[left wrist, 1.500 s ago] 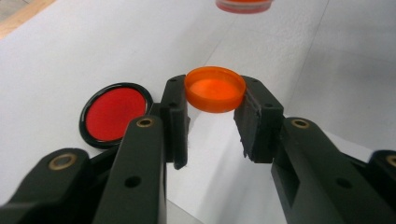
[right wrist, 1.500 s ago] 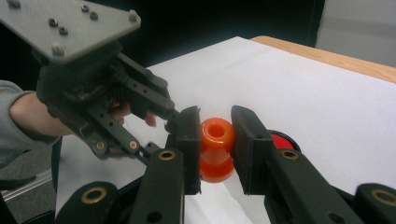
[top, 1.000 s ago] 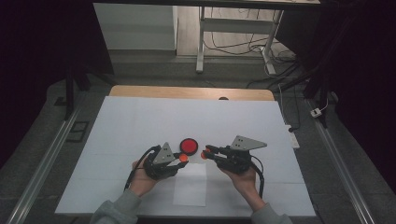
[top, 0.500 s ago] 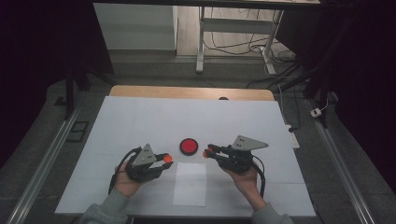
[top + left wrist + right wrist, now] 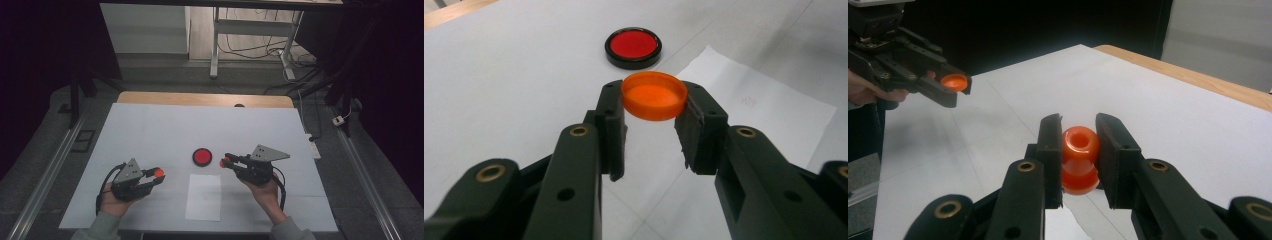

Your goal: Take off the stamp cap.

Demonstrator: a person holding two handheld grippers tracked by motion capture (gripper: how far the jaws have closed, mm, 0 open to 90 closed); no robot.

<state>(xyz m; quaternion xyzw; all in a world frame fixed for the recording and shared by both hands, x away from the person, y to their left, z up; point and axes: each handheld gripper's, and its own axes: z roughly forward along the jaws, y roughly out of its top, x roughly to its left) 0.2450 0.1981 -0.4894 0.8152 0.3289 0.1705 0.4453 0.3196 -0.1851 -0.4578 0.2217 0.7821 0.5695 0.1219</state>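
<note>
Two halves pulled apart, one in each gripper

Two things sit on the white table (image 5: 150, 130): a sheet of paper (image 5: 204, 196) near the front edge and a black-rimmed red disc (image 5: 202, 157) just beyond it, between the two hands. The left gripper (image 5: 157, 176) hangs over the table at the left, well apart from the right gripper (image 5: 225, 162), which sits just right of the disc.

Each tool is pinching something. The left jaws clamp an orange cap (image 5: 654, 95) by its rim, hollow side up. The right jaws squeeze a small orange bottle (image 5: 1080, 159) around its neck, mouth open.

My reading is that the cap is off and wants setting down. To do that well, lower it level onto bare table, clear of the disc, and keep the bottle upright meanwhile.

The high view gives the layout but reduces both orange pieces to dots; the gripper views reveal the cap's hollow and the bottle's open mouth.
</note>
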